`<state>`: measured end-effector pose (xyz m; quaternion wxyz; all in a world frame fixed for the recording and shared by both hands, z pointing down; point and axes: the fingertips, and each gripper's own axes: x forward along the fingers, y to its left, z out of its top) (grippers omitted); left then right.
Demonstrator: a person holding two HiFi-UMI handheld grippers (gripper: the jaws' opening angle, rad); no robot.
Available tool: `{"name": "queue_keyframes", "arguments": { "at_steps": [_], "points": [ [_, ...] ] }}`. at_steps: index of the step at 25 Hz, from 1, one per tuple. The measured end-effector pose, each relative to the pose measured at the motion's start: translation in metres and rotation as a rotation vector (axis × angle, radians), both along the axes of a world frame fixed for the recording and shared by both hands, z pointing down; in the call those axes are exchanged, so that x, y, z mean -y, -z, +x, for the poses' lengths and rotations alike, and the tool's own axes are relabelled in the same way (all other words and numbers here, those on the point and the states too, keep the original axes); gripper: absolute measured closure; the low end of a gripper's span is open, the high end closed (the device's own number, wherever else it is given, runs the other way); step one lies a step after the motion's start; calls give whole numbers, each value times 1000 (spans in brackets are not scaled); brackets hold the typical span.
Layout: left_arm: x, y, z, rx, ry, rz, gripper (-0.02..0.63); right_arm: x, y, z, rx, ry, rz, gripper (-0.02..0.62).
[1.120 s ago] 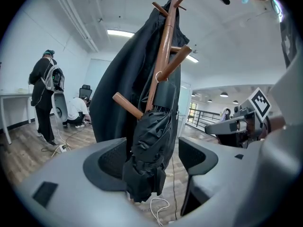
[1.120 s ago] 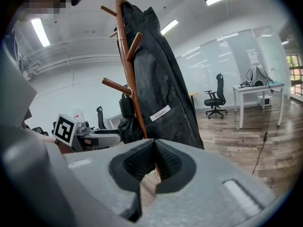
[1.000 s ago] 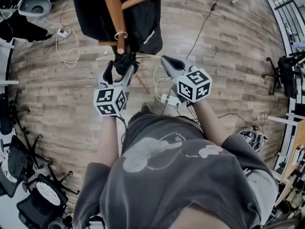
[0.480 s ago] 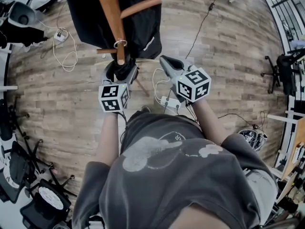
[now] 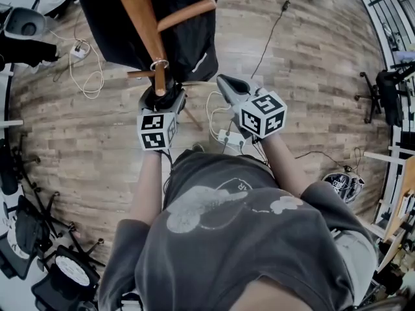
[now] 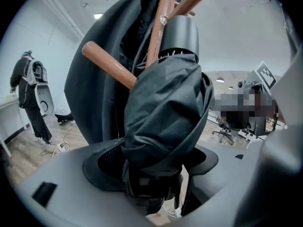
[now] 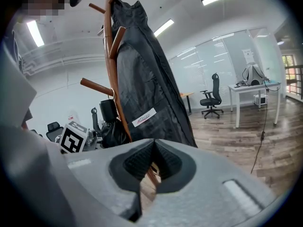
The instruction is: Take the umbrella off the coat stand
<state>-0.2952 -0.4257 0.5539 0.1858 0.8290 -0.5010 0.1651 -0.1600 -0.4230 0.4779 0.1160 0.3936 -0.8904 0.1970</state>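
The folded black umbrella [image 5: 163, 98] hangs against the wooden coat stand [image 5: 137, 13], just under a short peg with a metal ring [image 5: 159, 63]. My left gripper [image 5: 159, 103] is shut on the umbrella's bunched fabric. In the left gripper view the umbrella [image 6: 161, 108] fills the gap between the jaws, its black cylindrical handle [image 6: 182, 35] up by the stand's pole [image 6: 163, 18]. A black coat [image 5: 190, 39] hangs on the stand behind it. My right gripper [image 5: 227, 86] hovers to the right of the stand, shut and empty; its fingertips [image 7: 154, 148] meet.
A white power strip [image 5: 227, 137] and cables lie on the wood floor below the grippers. Office chairs [image 5: 26, 229] stand at the left. A person [image 6: 28, 96] stands far off by a desk. A white desk [image 7: 253, 91] and a chair [image 7: 210, 100] are beyond the coat.
My left gripper's jaws have drawn in round the umbrella and moved slightly toward the stand. The right gripper has stayed where it was.
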Motion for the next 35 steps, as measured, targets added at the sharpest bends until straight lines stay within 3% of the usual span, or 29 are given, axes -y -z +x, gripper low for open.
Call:
{"name": "queue_keyframes", "arguments": {
  "at_steps": [6, 12, 24, 35],
  "points": [
    [-2, -2, 3, -27, -16, -30, 278, 0, 1, 5, 2, 2, 0, 597],
    [-3, -3, 5, 23, -27, -48, 319, -3, 2, 8, 9, 6, 6, 597],
    [-20, 1, 9, 19, -9, -98, 330, -12, 15, 16, 29, 25, 36, 597],
    [-39, 19, 22, -1, 9, -70, 331, -25, 19, 20, 50, 71, 40, 597]
  ]
}}
